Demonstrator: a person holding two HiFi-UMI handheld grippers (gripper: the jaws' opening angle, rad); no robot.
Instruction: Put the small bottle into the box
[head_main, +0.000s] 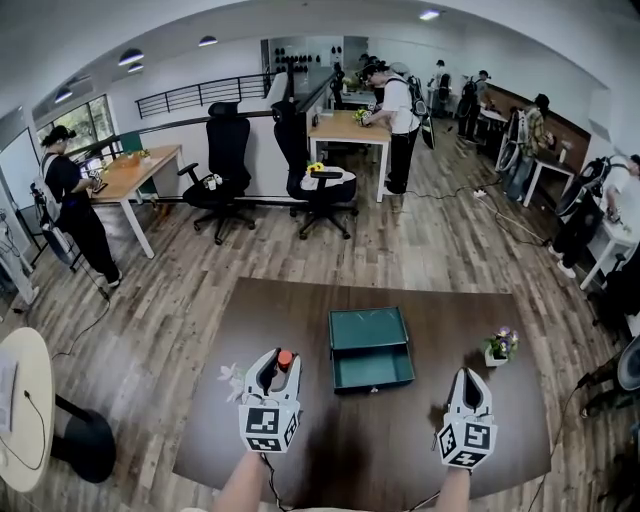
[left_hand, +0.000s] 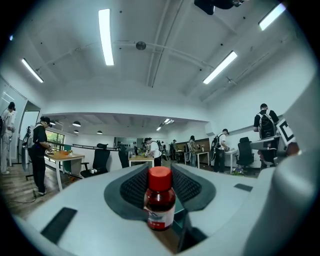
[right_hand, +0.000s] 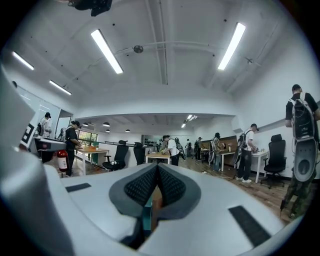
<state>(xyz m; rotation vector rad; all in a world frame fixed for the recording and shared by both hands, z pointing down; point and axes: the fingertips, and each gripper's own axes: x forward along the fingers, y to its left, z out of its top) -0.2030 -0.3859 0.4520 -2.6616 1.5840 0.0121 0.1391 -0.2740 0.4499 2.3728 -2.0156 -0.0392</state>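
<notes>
1. Small bottle: dark red body, red screw cap, white label low on the side. It stands upright between the jaws of the left gripper, just left of the box and near its front corner. No view shows whether its base is clear of the table.
2. Left gripper: clamped on the bottle's body, with a ribbed pad on either side and the cap standing above them.
3. Right gripper: jaws closed together with nothing between them. It is held over the table, well right of the box.
4. Box: green, open-topped and shallow, at the middle of the table. Nothing can be seen in it.
5. Handling, judged:
   - The bottle looks light and rigid.
   - Its wall is smooth and round, so it may twist or slip in the jaws.
   - It could be glass, so it is better set down than dropped.
6. Hold, judged: the mid-body at the label is the best place, where the sides run straight. The narrower cap offers less purchase.
7. Also present: a small flower pot at the far right of the table and a white flower just left of the left gripper.
</notes>
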